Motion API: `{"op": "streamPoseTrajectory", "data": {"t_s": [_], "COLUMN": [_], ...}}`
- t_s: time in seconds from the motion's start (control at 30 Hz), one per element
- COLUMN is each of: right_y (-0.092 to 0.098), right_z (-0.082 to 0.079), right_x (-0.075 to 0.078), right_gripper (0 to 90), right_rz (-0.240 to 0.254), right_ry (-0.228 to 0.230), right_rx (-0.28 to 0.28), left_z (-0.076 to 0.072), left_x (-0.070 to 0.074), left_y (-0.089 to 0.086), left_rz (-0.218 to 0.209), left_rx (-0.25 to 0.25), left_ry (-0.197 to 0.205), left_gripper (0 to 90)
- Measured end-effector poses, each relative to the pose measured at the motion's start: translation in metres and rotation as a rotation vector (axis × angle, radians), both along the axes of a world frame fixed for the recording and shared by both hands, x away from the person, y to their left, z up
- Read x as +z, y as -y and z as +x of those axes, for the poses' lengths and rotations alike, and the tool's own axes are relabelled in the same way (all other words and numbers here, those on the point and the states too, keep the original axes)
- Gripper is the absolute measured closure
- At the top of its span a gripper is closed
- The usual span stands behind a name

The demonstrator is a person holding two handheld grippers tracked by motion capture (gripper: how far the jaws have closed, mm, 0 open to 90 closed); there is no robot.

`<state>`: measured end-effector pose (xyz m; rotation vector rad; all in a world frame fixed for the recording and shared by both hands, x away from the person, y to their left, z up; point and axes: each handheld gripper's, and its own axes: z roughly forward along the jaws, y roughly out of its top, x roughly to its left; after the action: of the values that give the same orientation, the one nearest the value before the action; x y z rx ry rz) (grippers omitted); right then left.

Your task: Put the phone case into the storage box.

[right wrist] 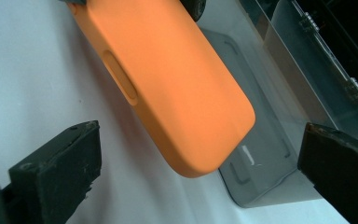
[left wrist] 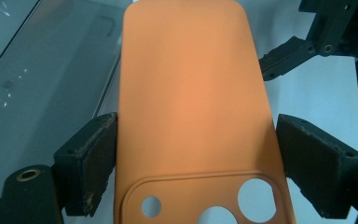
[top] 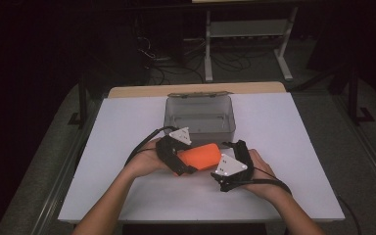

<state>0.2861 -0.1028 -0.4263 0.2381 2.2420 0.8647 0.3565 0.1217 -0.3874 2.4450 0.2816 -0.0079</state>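
Two grippers: both meet over the near half of the table (top: 127, 122), just short of its middle.
Left gripper (left wrist: 196, 154): I have its jaws pinching the orange phone case (left wrist: 186, 88) by its long sides, near the camera cutouts.
Right gripper (right wrist: 200, 172): I see its jaws spread wide, the case's free end between them, untouched.
Case: lifted, just in front of the grey box (top: 199, 117).
Grey box: open, at the table's middle toward the far edge.
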Motion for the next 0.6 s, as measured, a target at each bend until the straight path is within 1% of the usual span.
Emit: {"op": "streamPoseTrajectory", "data": {"t_s": [0.33, 0.37, 0.6], "right_y": [-0.0026, -0.0033, -0.0062], "right_z": [-0.0017, -0.0024, -0.0044], "right_x": [-0.0015, -0.0019, -0.0035], "right_gripper": [0.0, 0.0, 0.0], "right_rz": [-0.034, -0.047, -0.07], "right_ry": [0.04, 0.053, 0.077], "right_rx": [0.001, 0.001, 0.0], "left_z": [-0.0001, 0.0, 0.0], "left_x": [-0.0002, -0.0004, -0.0004], "left_y": [0.0005, 0.0005, 0.0003], "left_rz": [0.002, 0.002, 0.002], "left_rx": [-0.001, -0.001, -0.001], "left_ry": [-0.003, -0.003, -0.003], "left_gripper": [15.4, 15.3, 15.4]}}
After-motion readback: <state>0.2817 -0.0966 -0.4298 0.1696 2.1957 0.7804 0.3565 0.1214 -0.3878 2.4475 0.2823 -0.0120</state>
